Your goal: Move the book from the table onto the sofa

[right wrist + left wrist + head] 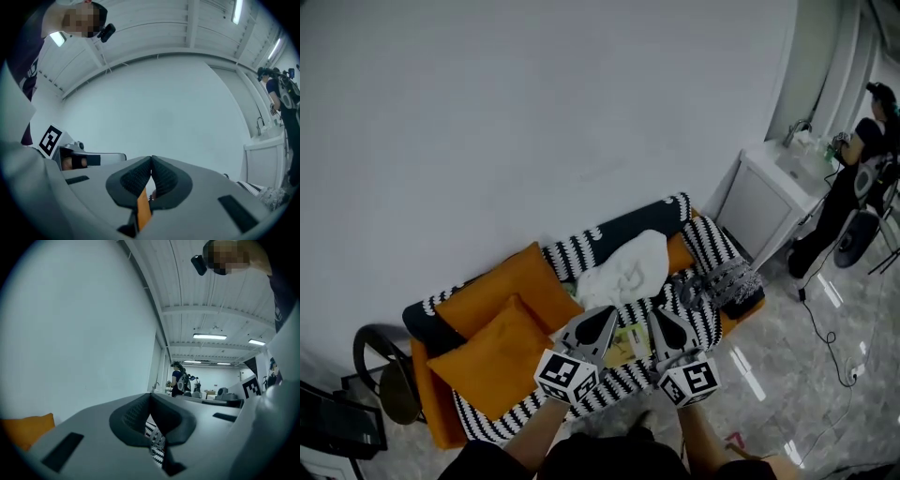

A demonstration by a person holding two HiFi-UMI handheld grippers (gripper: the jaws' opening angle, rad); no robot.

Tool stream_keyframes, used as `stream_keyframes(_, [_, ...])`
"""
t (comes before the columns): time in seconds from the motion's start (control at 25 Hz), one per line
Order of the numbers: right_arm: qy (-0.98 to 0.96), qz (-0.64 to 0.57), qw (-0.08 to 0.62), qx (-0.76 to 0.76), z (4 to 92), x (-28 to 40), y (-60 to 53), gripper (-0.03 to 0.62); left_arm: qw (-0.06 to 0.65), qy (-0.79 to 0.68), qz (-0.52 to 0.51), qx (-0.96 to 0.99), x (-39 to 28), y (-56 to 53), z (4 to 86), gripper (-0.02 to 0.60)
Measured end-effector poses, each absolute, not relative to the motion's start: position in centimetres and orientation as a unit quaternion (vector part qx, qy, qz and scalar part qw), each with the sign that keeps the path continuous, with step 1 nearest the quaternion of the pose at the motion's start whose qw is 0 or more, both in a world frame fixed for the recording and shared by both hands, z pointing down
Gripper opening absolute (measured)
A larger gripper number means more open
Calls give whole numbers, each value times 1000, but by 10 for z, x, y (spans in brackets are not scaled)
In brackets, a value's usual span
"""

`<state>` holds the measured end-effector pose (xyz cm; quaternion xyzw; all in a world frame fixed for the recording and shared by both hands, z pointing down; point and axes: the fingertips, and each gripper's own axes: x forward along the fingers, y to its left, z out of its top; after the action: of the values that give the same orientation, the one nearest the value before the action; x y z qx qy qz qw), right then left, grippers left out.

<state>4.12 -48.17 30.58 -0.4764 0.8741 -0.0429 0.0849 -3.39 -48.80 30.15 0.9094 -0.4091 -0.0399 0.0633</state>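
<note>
Striped sofa (pixel 708 242) with orange cushions (pixel 502 352), white cloth (pixel 623 267), grey bundle (pixel 722 281), book (pixel 630 339)

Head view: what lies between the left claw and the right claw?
The yellowish book, flat on the striped sofa seat, shows between the shut left claw and right claw; only the head view shows it.

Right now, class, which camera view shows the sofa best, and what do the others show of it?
The head view: most of the sofa lies in frame, striped cover and orange cushions included. The left gripper view catches only an orange cushion corner and a striped patch; the right gripper view, a striped edge at lower right.
</note>
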Motion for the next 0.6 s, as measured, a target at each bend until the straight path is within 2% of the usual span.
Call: stream_keyframes(0.6, [870,-10,97,-483,285,36,-490,25,37,-420,-45,906,-41,-504,289,14])
